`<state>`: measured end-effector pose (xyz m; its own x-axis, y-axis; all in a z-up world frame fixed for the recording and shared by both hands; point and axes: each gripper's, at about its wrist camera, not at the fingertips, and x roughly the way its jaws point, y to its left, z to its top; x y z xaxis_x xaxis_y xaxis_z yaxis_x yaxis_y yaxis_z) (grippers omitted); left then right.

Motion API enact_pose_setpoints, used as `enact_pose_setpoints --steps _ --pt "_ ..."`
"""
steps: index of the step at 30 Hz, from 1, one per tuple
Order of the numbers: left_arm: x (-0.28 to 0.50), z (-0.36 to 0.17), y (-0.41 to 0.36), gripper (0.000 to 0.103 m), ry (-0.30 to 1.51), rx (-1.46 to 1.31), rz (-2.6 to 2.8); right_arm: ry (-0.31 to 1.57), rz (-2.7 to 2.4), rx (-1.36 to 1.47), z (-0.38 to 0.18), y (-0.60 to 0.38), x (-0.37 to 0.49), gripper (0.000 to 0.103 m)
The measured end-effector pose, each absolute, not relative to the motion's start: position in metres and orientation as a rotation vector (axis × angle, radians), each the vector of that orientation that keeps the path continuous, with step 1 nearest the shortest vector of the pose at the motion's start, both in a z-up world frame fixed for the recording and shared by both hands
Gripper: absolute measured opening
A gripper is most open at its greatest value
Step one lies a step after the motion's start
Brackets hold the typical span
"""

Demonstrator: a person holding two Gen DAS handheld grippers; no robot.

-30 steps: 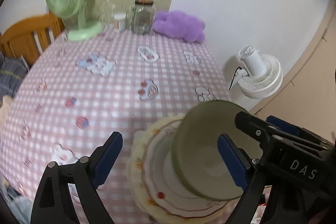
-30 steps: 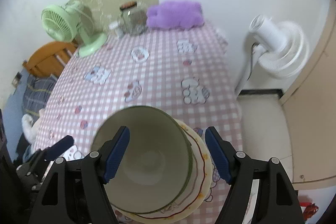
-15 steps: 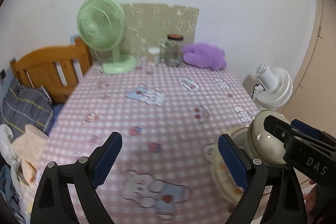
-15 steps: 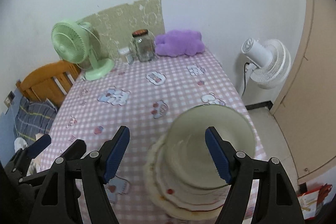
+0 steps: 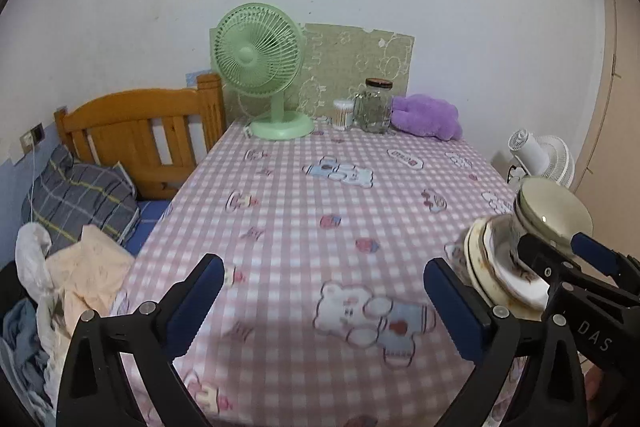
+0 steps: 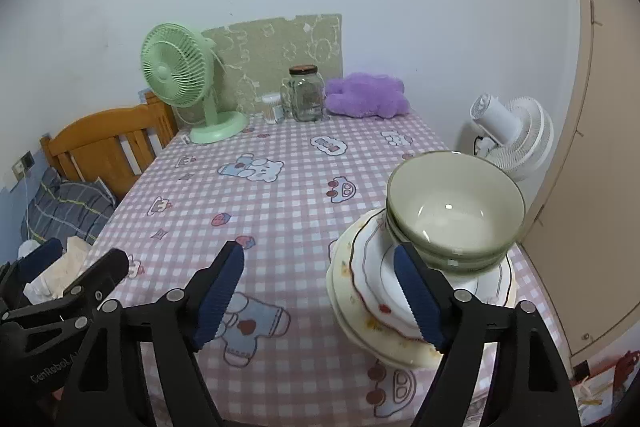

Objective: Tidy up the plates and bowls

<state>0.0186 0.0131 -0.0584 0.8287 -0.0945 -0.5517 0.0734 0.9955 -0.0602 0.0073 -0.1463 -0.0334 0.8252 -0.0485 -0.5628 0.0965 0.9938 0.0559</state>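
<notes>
The table (image 6: 280, 195), covered in a pink checked cloth, filled both views; a bed (image 5: 132, 131) stood along its left side. At the far edge stood a green fan (image 5: 260, 67), a purple plush (image 6: 366, 95), a jar (image 6: 306, 95) and a small tub of swabs (image 5: 343, 114). A white fan (image 6: 512, 135) stood on the floor beyond the right edge. The plates (image 6: 360, 291) lay stacked near the table's right front corner, with the bowls (image 6: 452, 215), two green ones nested, on top. The left gripper (image 5: 320, 291) hung over the table with jaws wide apart and empty. The right gripper (image 6: 320, 287) likewise was spread wide, gripping nothing, its right finger in front of the stack.
</notes>
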Motion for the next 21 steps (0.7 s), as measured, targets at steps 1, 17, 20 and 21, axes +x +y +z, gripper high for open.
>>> enact_pose_setpoints --steps 1,17,20,21 --pt "0.012 -0.062 0.014 0.101 0.59 -0.032 -0.087 0.584 -0.08 0.08 -0.037 -0.144 0.001 0.085" --pt "-0.036 -0.075 0.03 0.103 0.536 -0.058 -0.096 0.523 -0.077 0.065 -0.053 -0.125 -0.052 0.086" --pt "-0.035 -0.072 0.028 0.103 0.527 -0.047 -0.102 0.523 -0.085 0.081 -0.052 -0.127 -0.054 0.086" --pt "-0.035 -0.071 0.027 0.103 0.523 -0.044 -0.103 0.522 -0.089 0.085 -0.051 -0.128 -0.054 0.086"
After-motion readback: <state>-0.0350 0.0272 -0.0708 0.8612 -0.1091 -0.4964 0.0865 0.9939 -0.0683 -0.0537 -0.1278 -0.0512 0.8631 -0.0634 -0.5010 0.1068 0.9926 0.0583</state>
